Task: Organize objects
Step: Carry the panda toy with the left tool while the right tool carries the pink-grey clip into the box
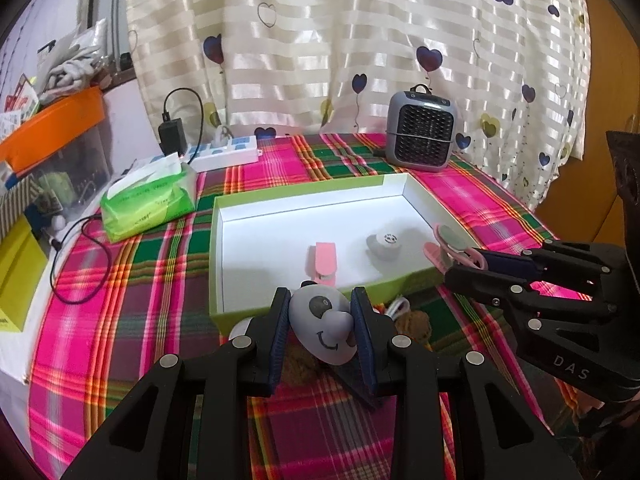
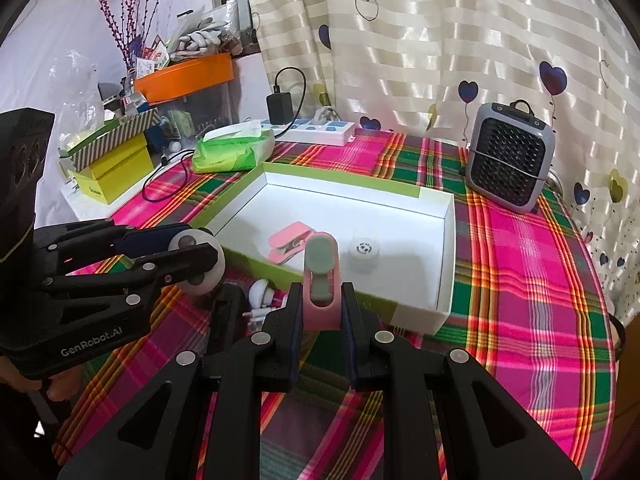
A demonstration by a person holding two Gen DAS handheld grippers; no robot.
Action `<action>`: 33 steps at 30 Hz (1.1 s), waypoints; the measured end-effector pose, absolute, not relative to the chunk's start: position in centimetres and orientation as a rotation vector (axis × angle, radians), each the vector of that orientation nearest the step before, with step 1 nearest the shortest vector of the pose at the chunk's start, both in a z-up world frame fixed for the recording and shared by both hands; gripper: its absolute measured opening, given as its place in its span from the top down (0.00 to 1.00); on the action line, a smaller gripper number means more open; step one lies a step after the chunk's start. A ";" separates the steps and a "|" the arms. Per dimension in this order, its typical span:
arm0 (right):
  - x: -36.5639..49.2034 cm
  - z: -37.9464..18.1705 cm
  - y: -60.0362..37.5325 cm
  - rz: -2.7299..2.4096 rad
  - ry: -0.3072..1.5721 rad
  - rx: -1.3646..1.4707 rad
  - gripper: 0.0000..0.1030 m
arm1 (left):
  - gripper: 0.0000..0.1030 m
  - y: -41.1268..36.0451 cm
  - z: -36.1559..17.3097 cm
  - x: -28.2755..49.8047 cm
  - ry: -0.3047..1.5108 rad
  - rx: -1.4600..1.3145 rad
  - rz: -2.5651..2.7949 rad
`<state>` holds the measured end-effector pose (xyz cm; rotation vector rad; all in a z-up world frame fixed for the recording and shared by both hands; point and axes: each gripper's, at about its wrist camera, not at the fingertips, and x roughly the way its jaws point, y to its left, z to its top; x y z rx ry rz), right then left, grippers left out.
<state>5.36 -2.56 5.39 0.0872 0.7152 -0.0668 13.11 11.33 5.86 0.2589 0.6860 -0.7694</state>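
Observation:
My left gripper (image 1: 322, 318) is shut on a grey egg-shaped toy (image 1: 324, 326) with a painted face, just short of the near rim of a green-edged white box (image 1: 296, 190). In the box lie a pink clip (image 1: 322, 264) and a small grey round piece (image 1: 384, 245). My right gripper (image 2: 321, 304) is shut on a pink and grey-green clip (image 2: 322, 276), held upright over the box's (image 2: 446, 256) near edge. In the left wrist view the right gripper (image 1: 466, 264) holds that clip (image 1: 450, 240) at the box's right corner. In the right wrist view the left gripper (image 2: 200, 258) and its toy (image 2: 192, 240) are at the left.
A grey fan heater (image 1: 422, 132) stands behind the box on the plaid cloth. A green tissue pack (image 1: 148, 196) and a white power strip (image 1: 224, 152) lie at the back left. A white plug (image 2: 260, 296) and a brown lump (image 1: 412, 322) lie in front of the box.

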 end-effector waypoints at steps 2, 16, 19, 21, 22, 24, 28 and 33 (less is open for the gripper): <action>5.7 5.4 -2.8 -0.070 0.718 0.084 0.82 | 0.72 11.0 5.9 13.5 0.687 0.260 -0.768; 8.2 5.2 -4.7 -0.101 0.739 0.075 0.82 | 0.72 9.7 5.9 16.3 0.679 0.253 -0.746; 9.0 5.1 -4.5 -0.091 0.746 0.068 0.82 | 0.72 9.2 5.7 16.9 0.678 0.256 -0.743; 9.7 4.9 -4.2 -0.079 0.753 0.061 0.82 | 0.72 8.9 5.5 17.5 0.679 0.257 -0.737; 10.1 4.7 -4.0 -0.073 0.757 0.056 0.82 | 0.72 8.7 5.4 17.7 0.682 0.256 -0.736; 10.8 4.4 -3.8 -0.063 0.767 0.051 0.82 | 0.72 8.4 5.1 18.3 0.688 0.254 -0.733; 12.1 3.4 -3.6 -0.051 0.795 0.053 0.82 | 0.72 8.0 4.5 19.0 0.699 0.255 -0.733; 12.9 2.6 -3.8 -0.042 0.822 0.064 0.82 | 0.72 7.5 3.5 19.7 0.723 0.261 -0.734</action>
